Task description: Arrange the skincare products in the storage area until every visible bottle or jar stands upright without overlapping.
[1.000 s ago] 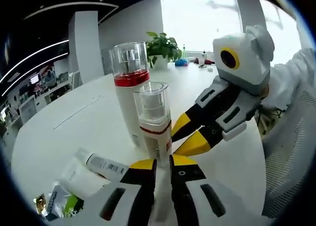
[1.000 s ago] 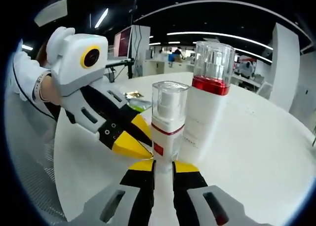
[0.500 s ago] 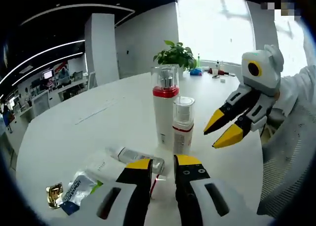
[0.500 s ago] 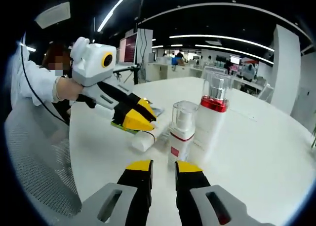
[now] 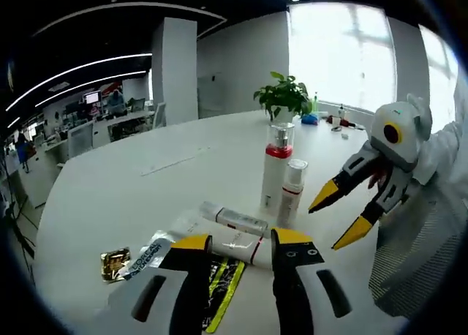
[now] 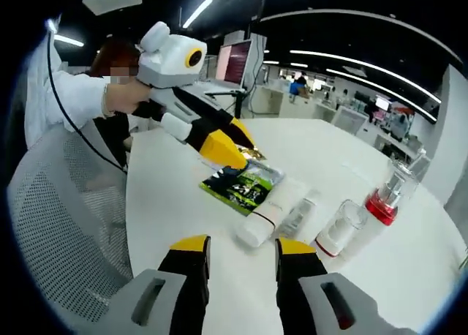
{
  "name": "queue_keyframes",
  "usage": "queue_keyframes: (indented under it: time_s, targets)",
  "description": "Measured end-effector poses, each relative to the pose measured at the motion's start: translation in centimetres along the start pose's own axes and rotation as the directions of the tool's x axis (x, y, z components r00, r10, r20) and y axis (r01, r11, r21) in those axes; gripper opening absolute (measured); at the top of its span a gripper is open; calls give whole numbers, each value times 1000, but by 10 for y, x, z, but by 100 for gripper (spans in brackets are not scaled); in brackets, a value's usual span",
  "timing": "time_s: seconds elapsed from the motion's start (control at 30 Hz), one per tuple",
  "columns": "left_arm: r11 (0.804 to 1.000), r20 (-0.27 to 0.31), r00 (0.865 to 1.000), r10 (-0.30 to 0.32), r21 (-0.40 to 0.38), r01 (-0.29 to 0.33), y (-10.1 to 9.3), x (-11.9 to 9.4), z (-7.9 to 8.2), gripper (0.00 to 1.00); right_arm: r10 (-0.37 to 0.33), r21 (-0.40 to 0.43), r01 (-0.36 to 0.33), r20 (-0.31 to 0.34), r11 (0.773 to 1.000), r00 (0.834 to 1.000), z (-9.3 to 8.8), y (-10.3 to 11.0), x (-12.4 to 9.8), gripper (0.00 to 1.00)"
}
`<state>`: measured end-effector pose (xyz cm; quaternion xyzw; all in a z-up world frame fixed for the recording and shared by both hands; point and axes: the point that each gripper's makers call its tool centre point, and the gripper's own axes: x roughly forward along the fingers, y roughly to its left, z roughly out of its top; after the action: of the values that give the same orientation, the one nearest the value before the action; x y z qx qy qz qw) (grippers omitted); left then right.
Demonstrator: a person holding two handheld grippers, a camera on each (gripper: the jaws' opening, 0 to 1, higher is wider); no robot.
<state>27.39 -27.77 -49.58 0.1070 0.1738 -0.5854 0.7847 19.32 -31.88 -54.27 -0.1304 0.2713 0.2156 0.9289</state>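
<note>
We hold the left gripper (image 5: 238,241) and right gripper (image 6: 235,245) released, jaws parted and empty; beyond them the red-collared bottle (image 5: 275,167) and smaller pump bottle (image 5: 292,192) stand upright, touching, while two tubes (image 6: 270,211) lie flat beside a green sachet (image 6: 245,187)

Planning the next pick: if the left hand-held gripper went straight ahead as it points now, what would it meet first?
Probably the white tube lying on the table, just beyond the open left hand-held gripper; the two upright bottles stand farther off. Depth is uncertain.
</note>
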Motion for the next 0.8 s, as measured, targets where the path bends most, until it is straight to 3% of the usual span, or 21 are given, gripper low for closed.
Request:
queue_keyframes:
  time_s: [0.17,0.23,0.37,0.47,0.53,0.63,0.8]
  targets:
    - [998,56,998,23,-53,-20,3,-24,14,36,-25,24,25,-33,999,999,4,5,15,37]
    - [998,87,996,24,-59,-19,5,-28,19,37,-59,40,61,-39,997,997,5,1,23,42]
    - [993,139,988,68,-100,-54,18,-32,20,33,-60,104,64,-41,993,997,11,5,42,50]
    - [992,132,990,57,-121,-41,16,-33,16,32,-77,97,82,-55,992,996,12,7,55,50]
    - [995,147,987,61,-86,-49,15,-34,19,35,-109,80,115,-68,990,992,11,3,64,53]
    - [994,159,986,54,-104,-38,15,-35,23,34,-128,87,136,-85,987,988,9,-1,78,58]
    - [993,182,982,46,-114,-25,10,-36,28,34,-159,99,170,-117,980,980,3,-9,99,56]
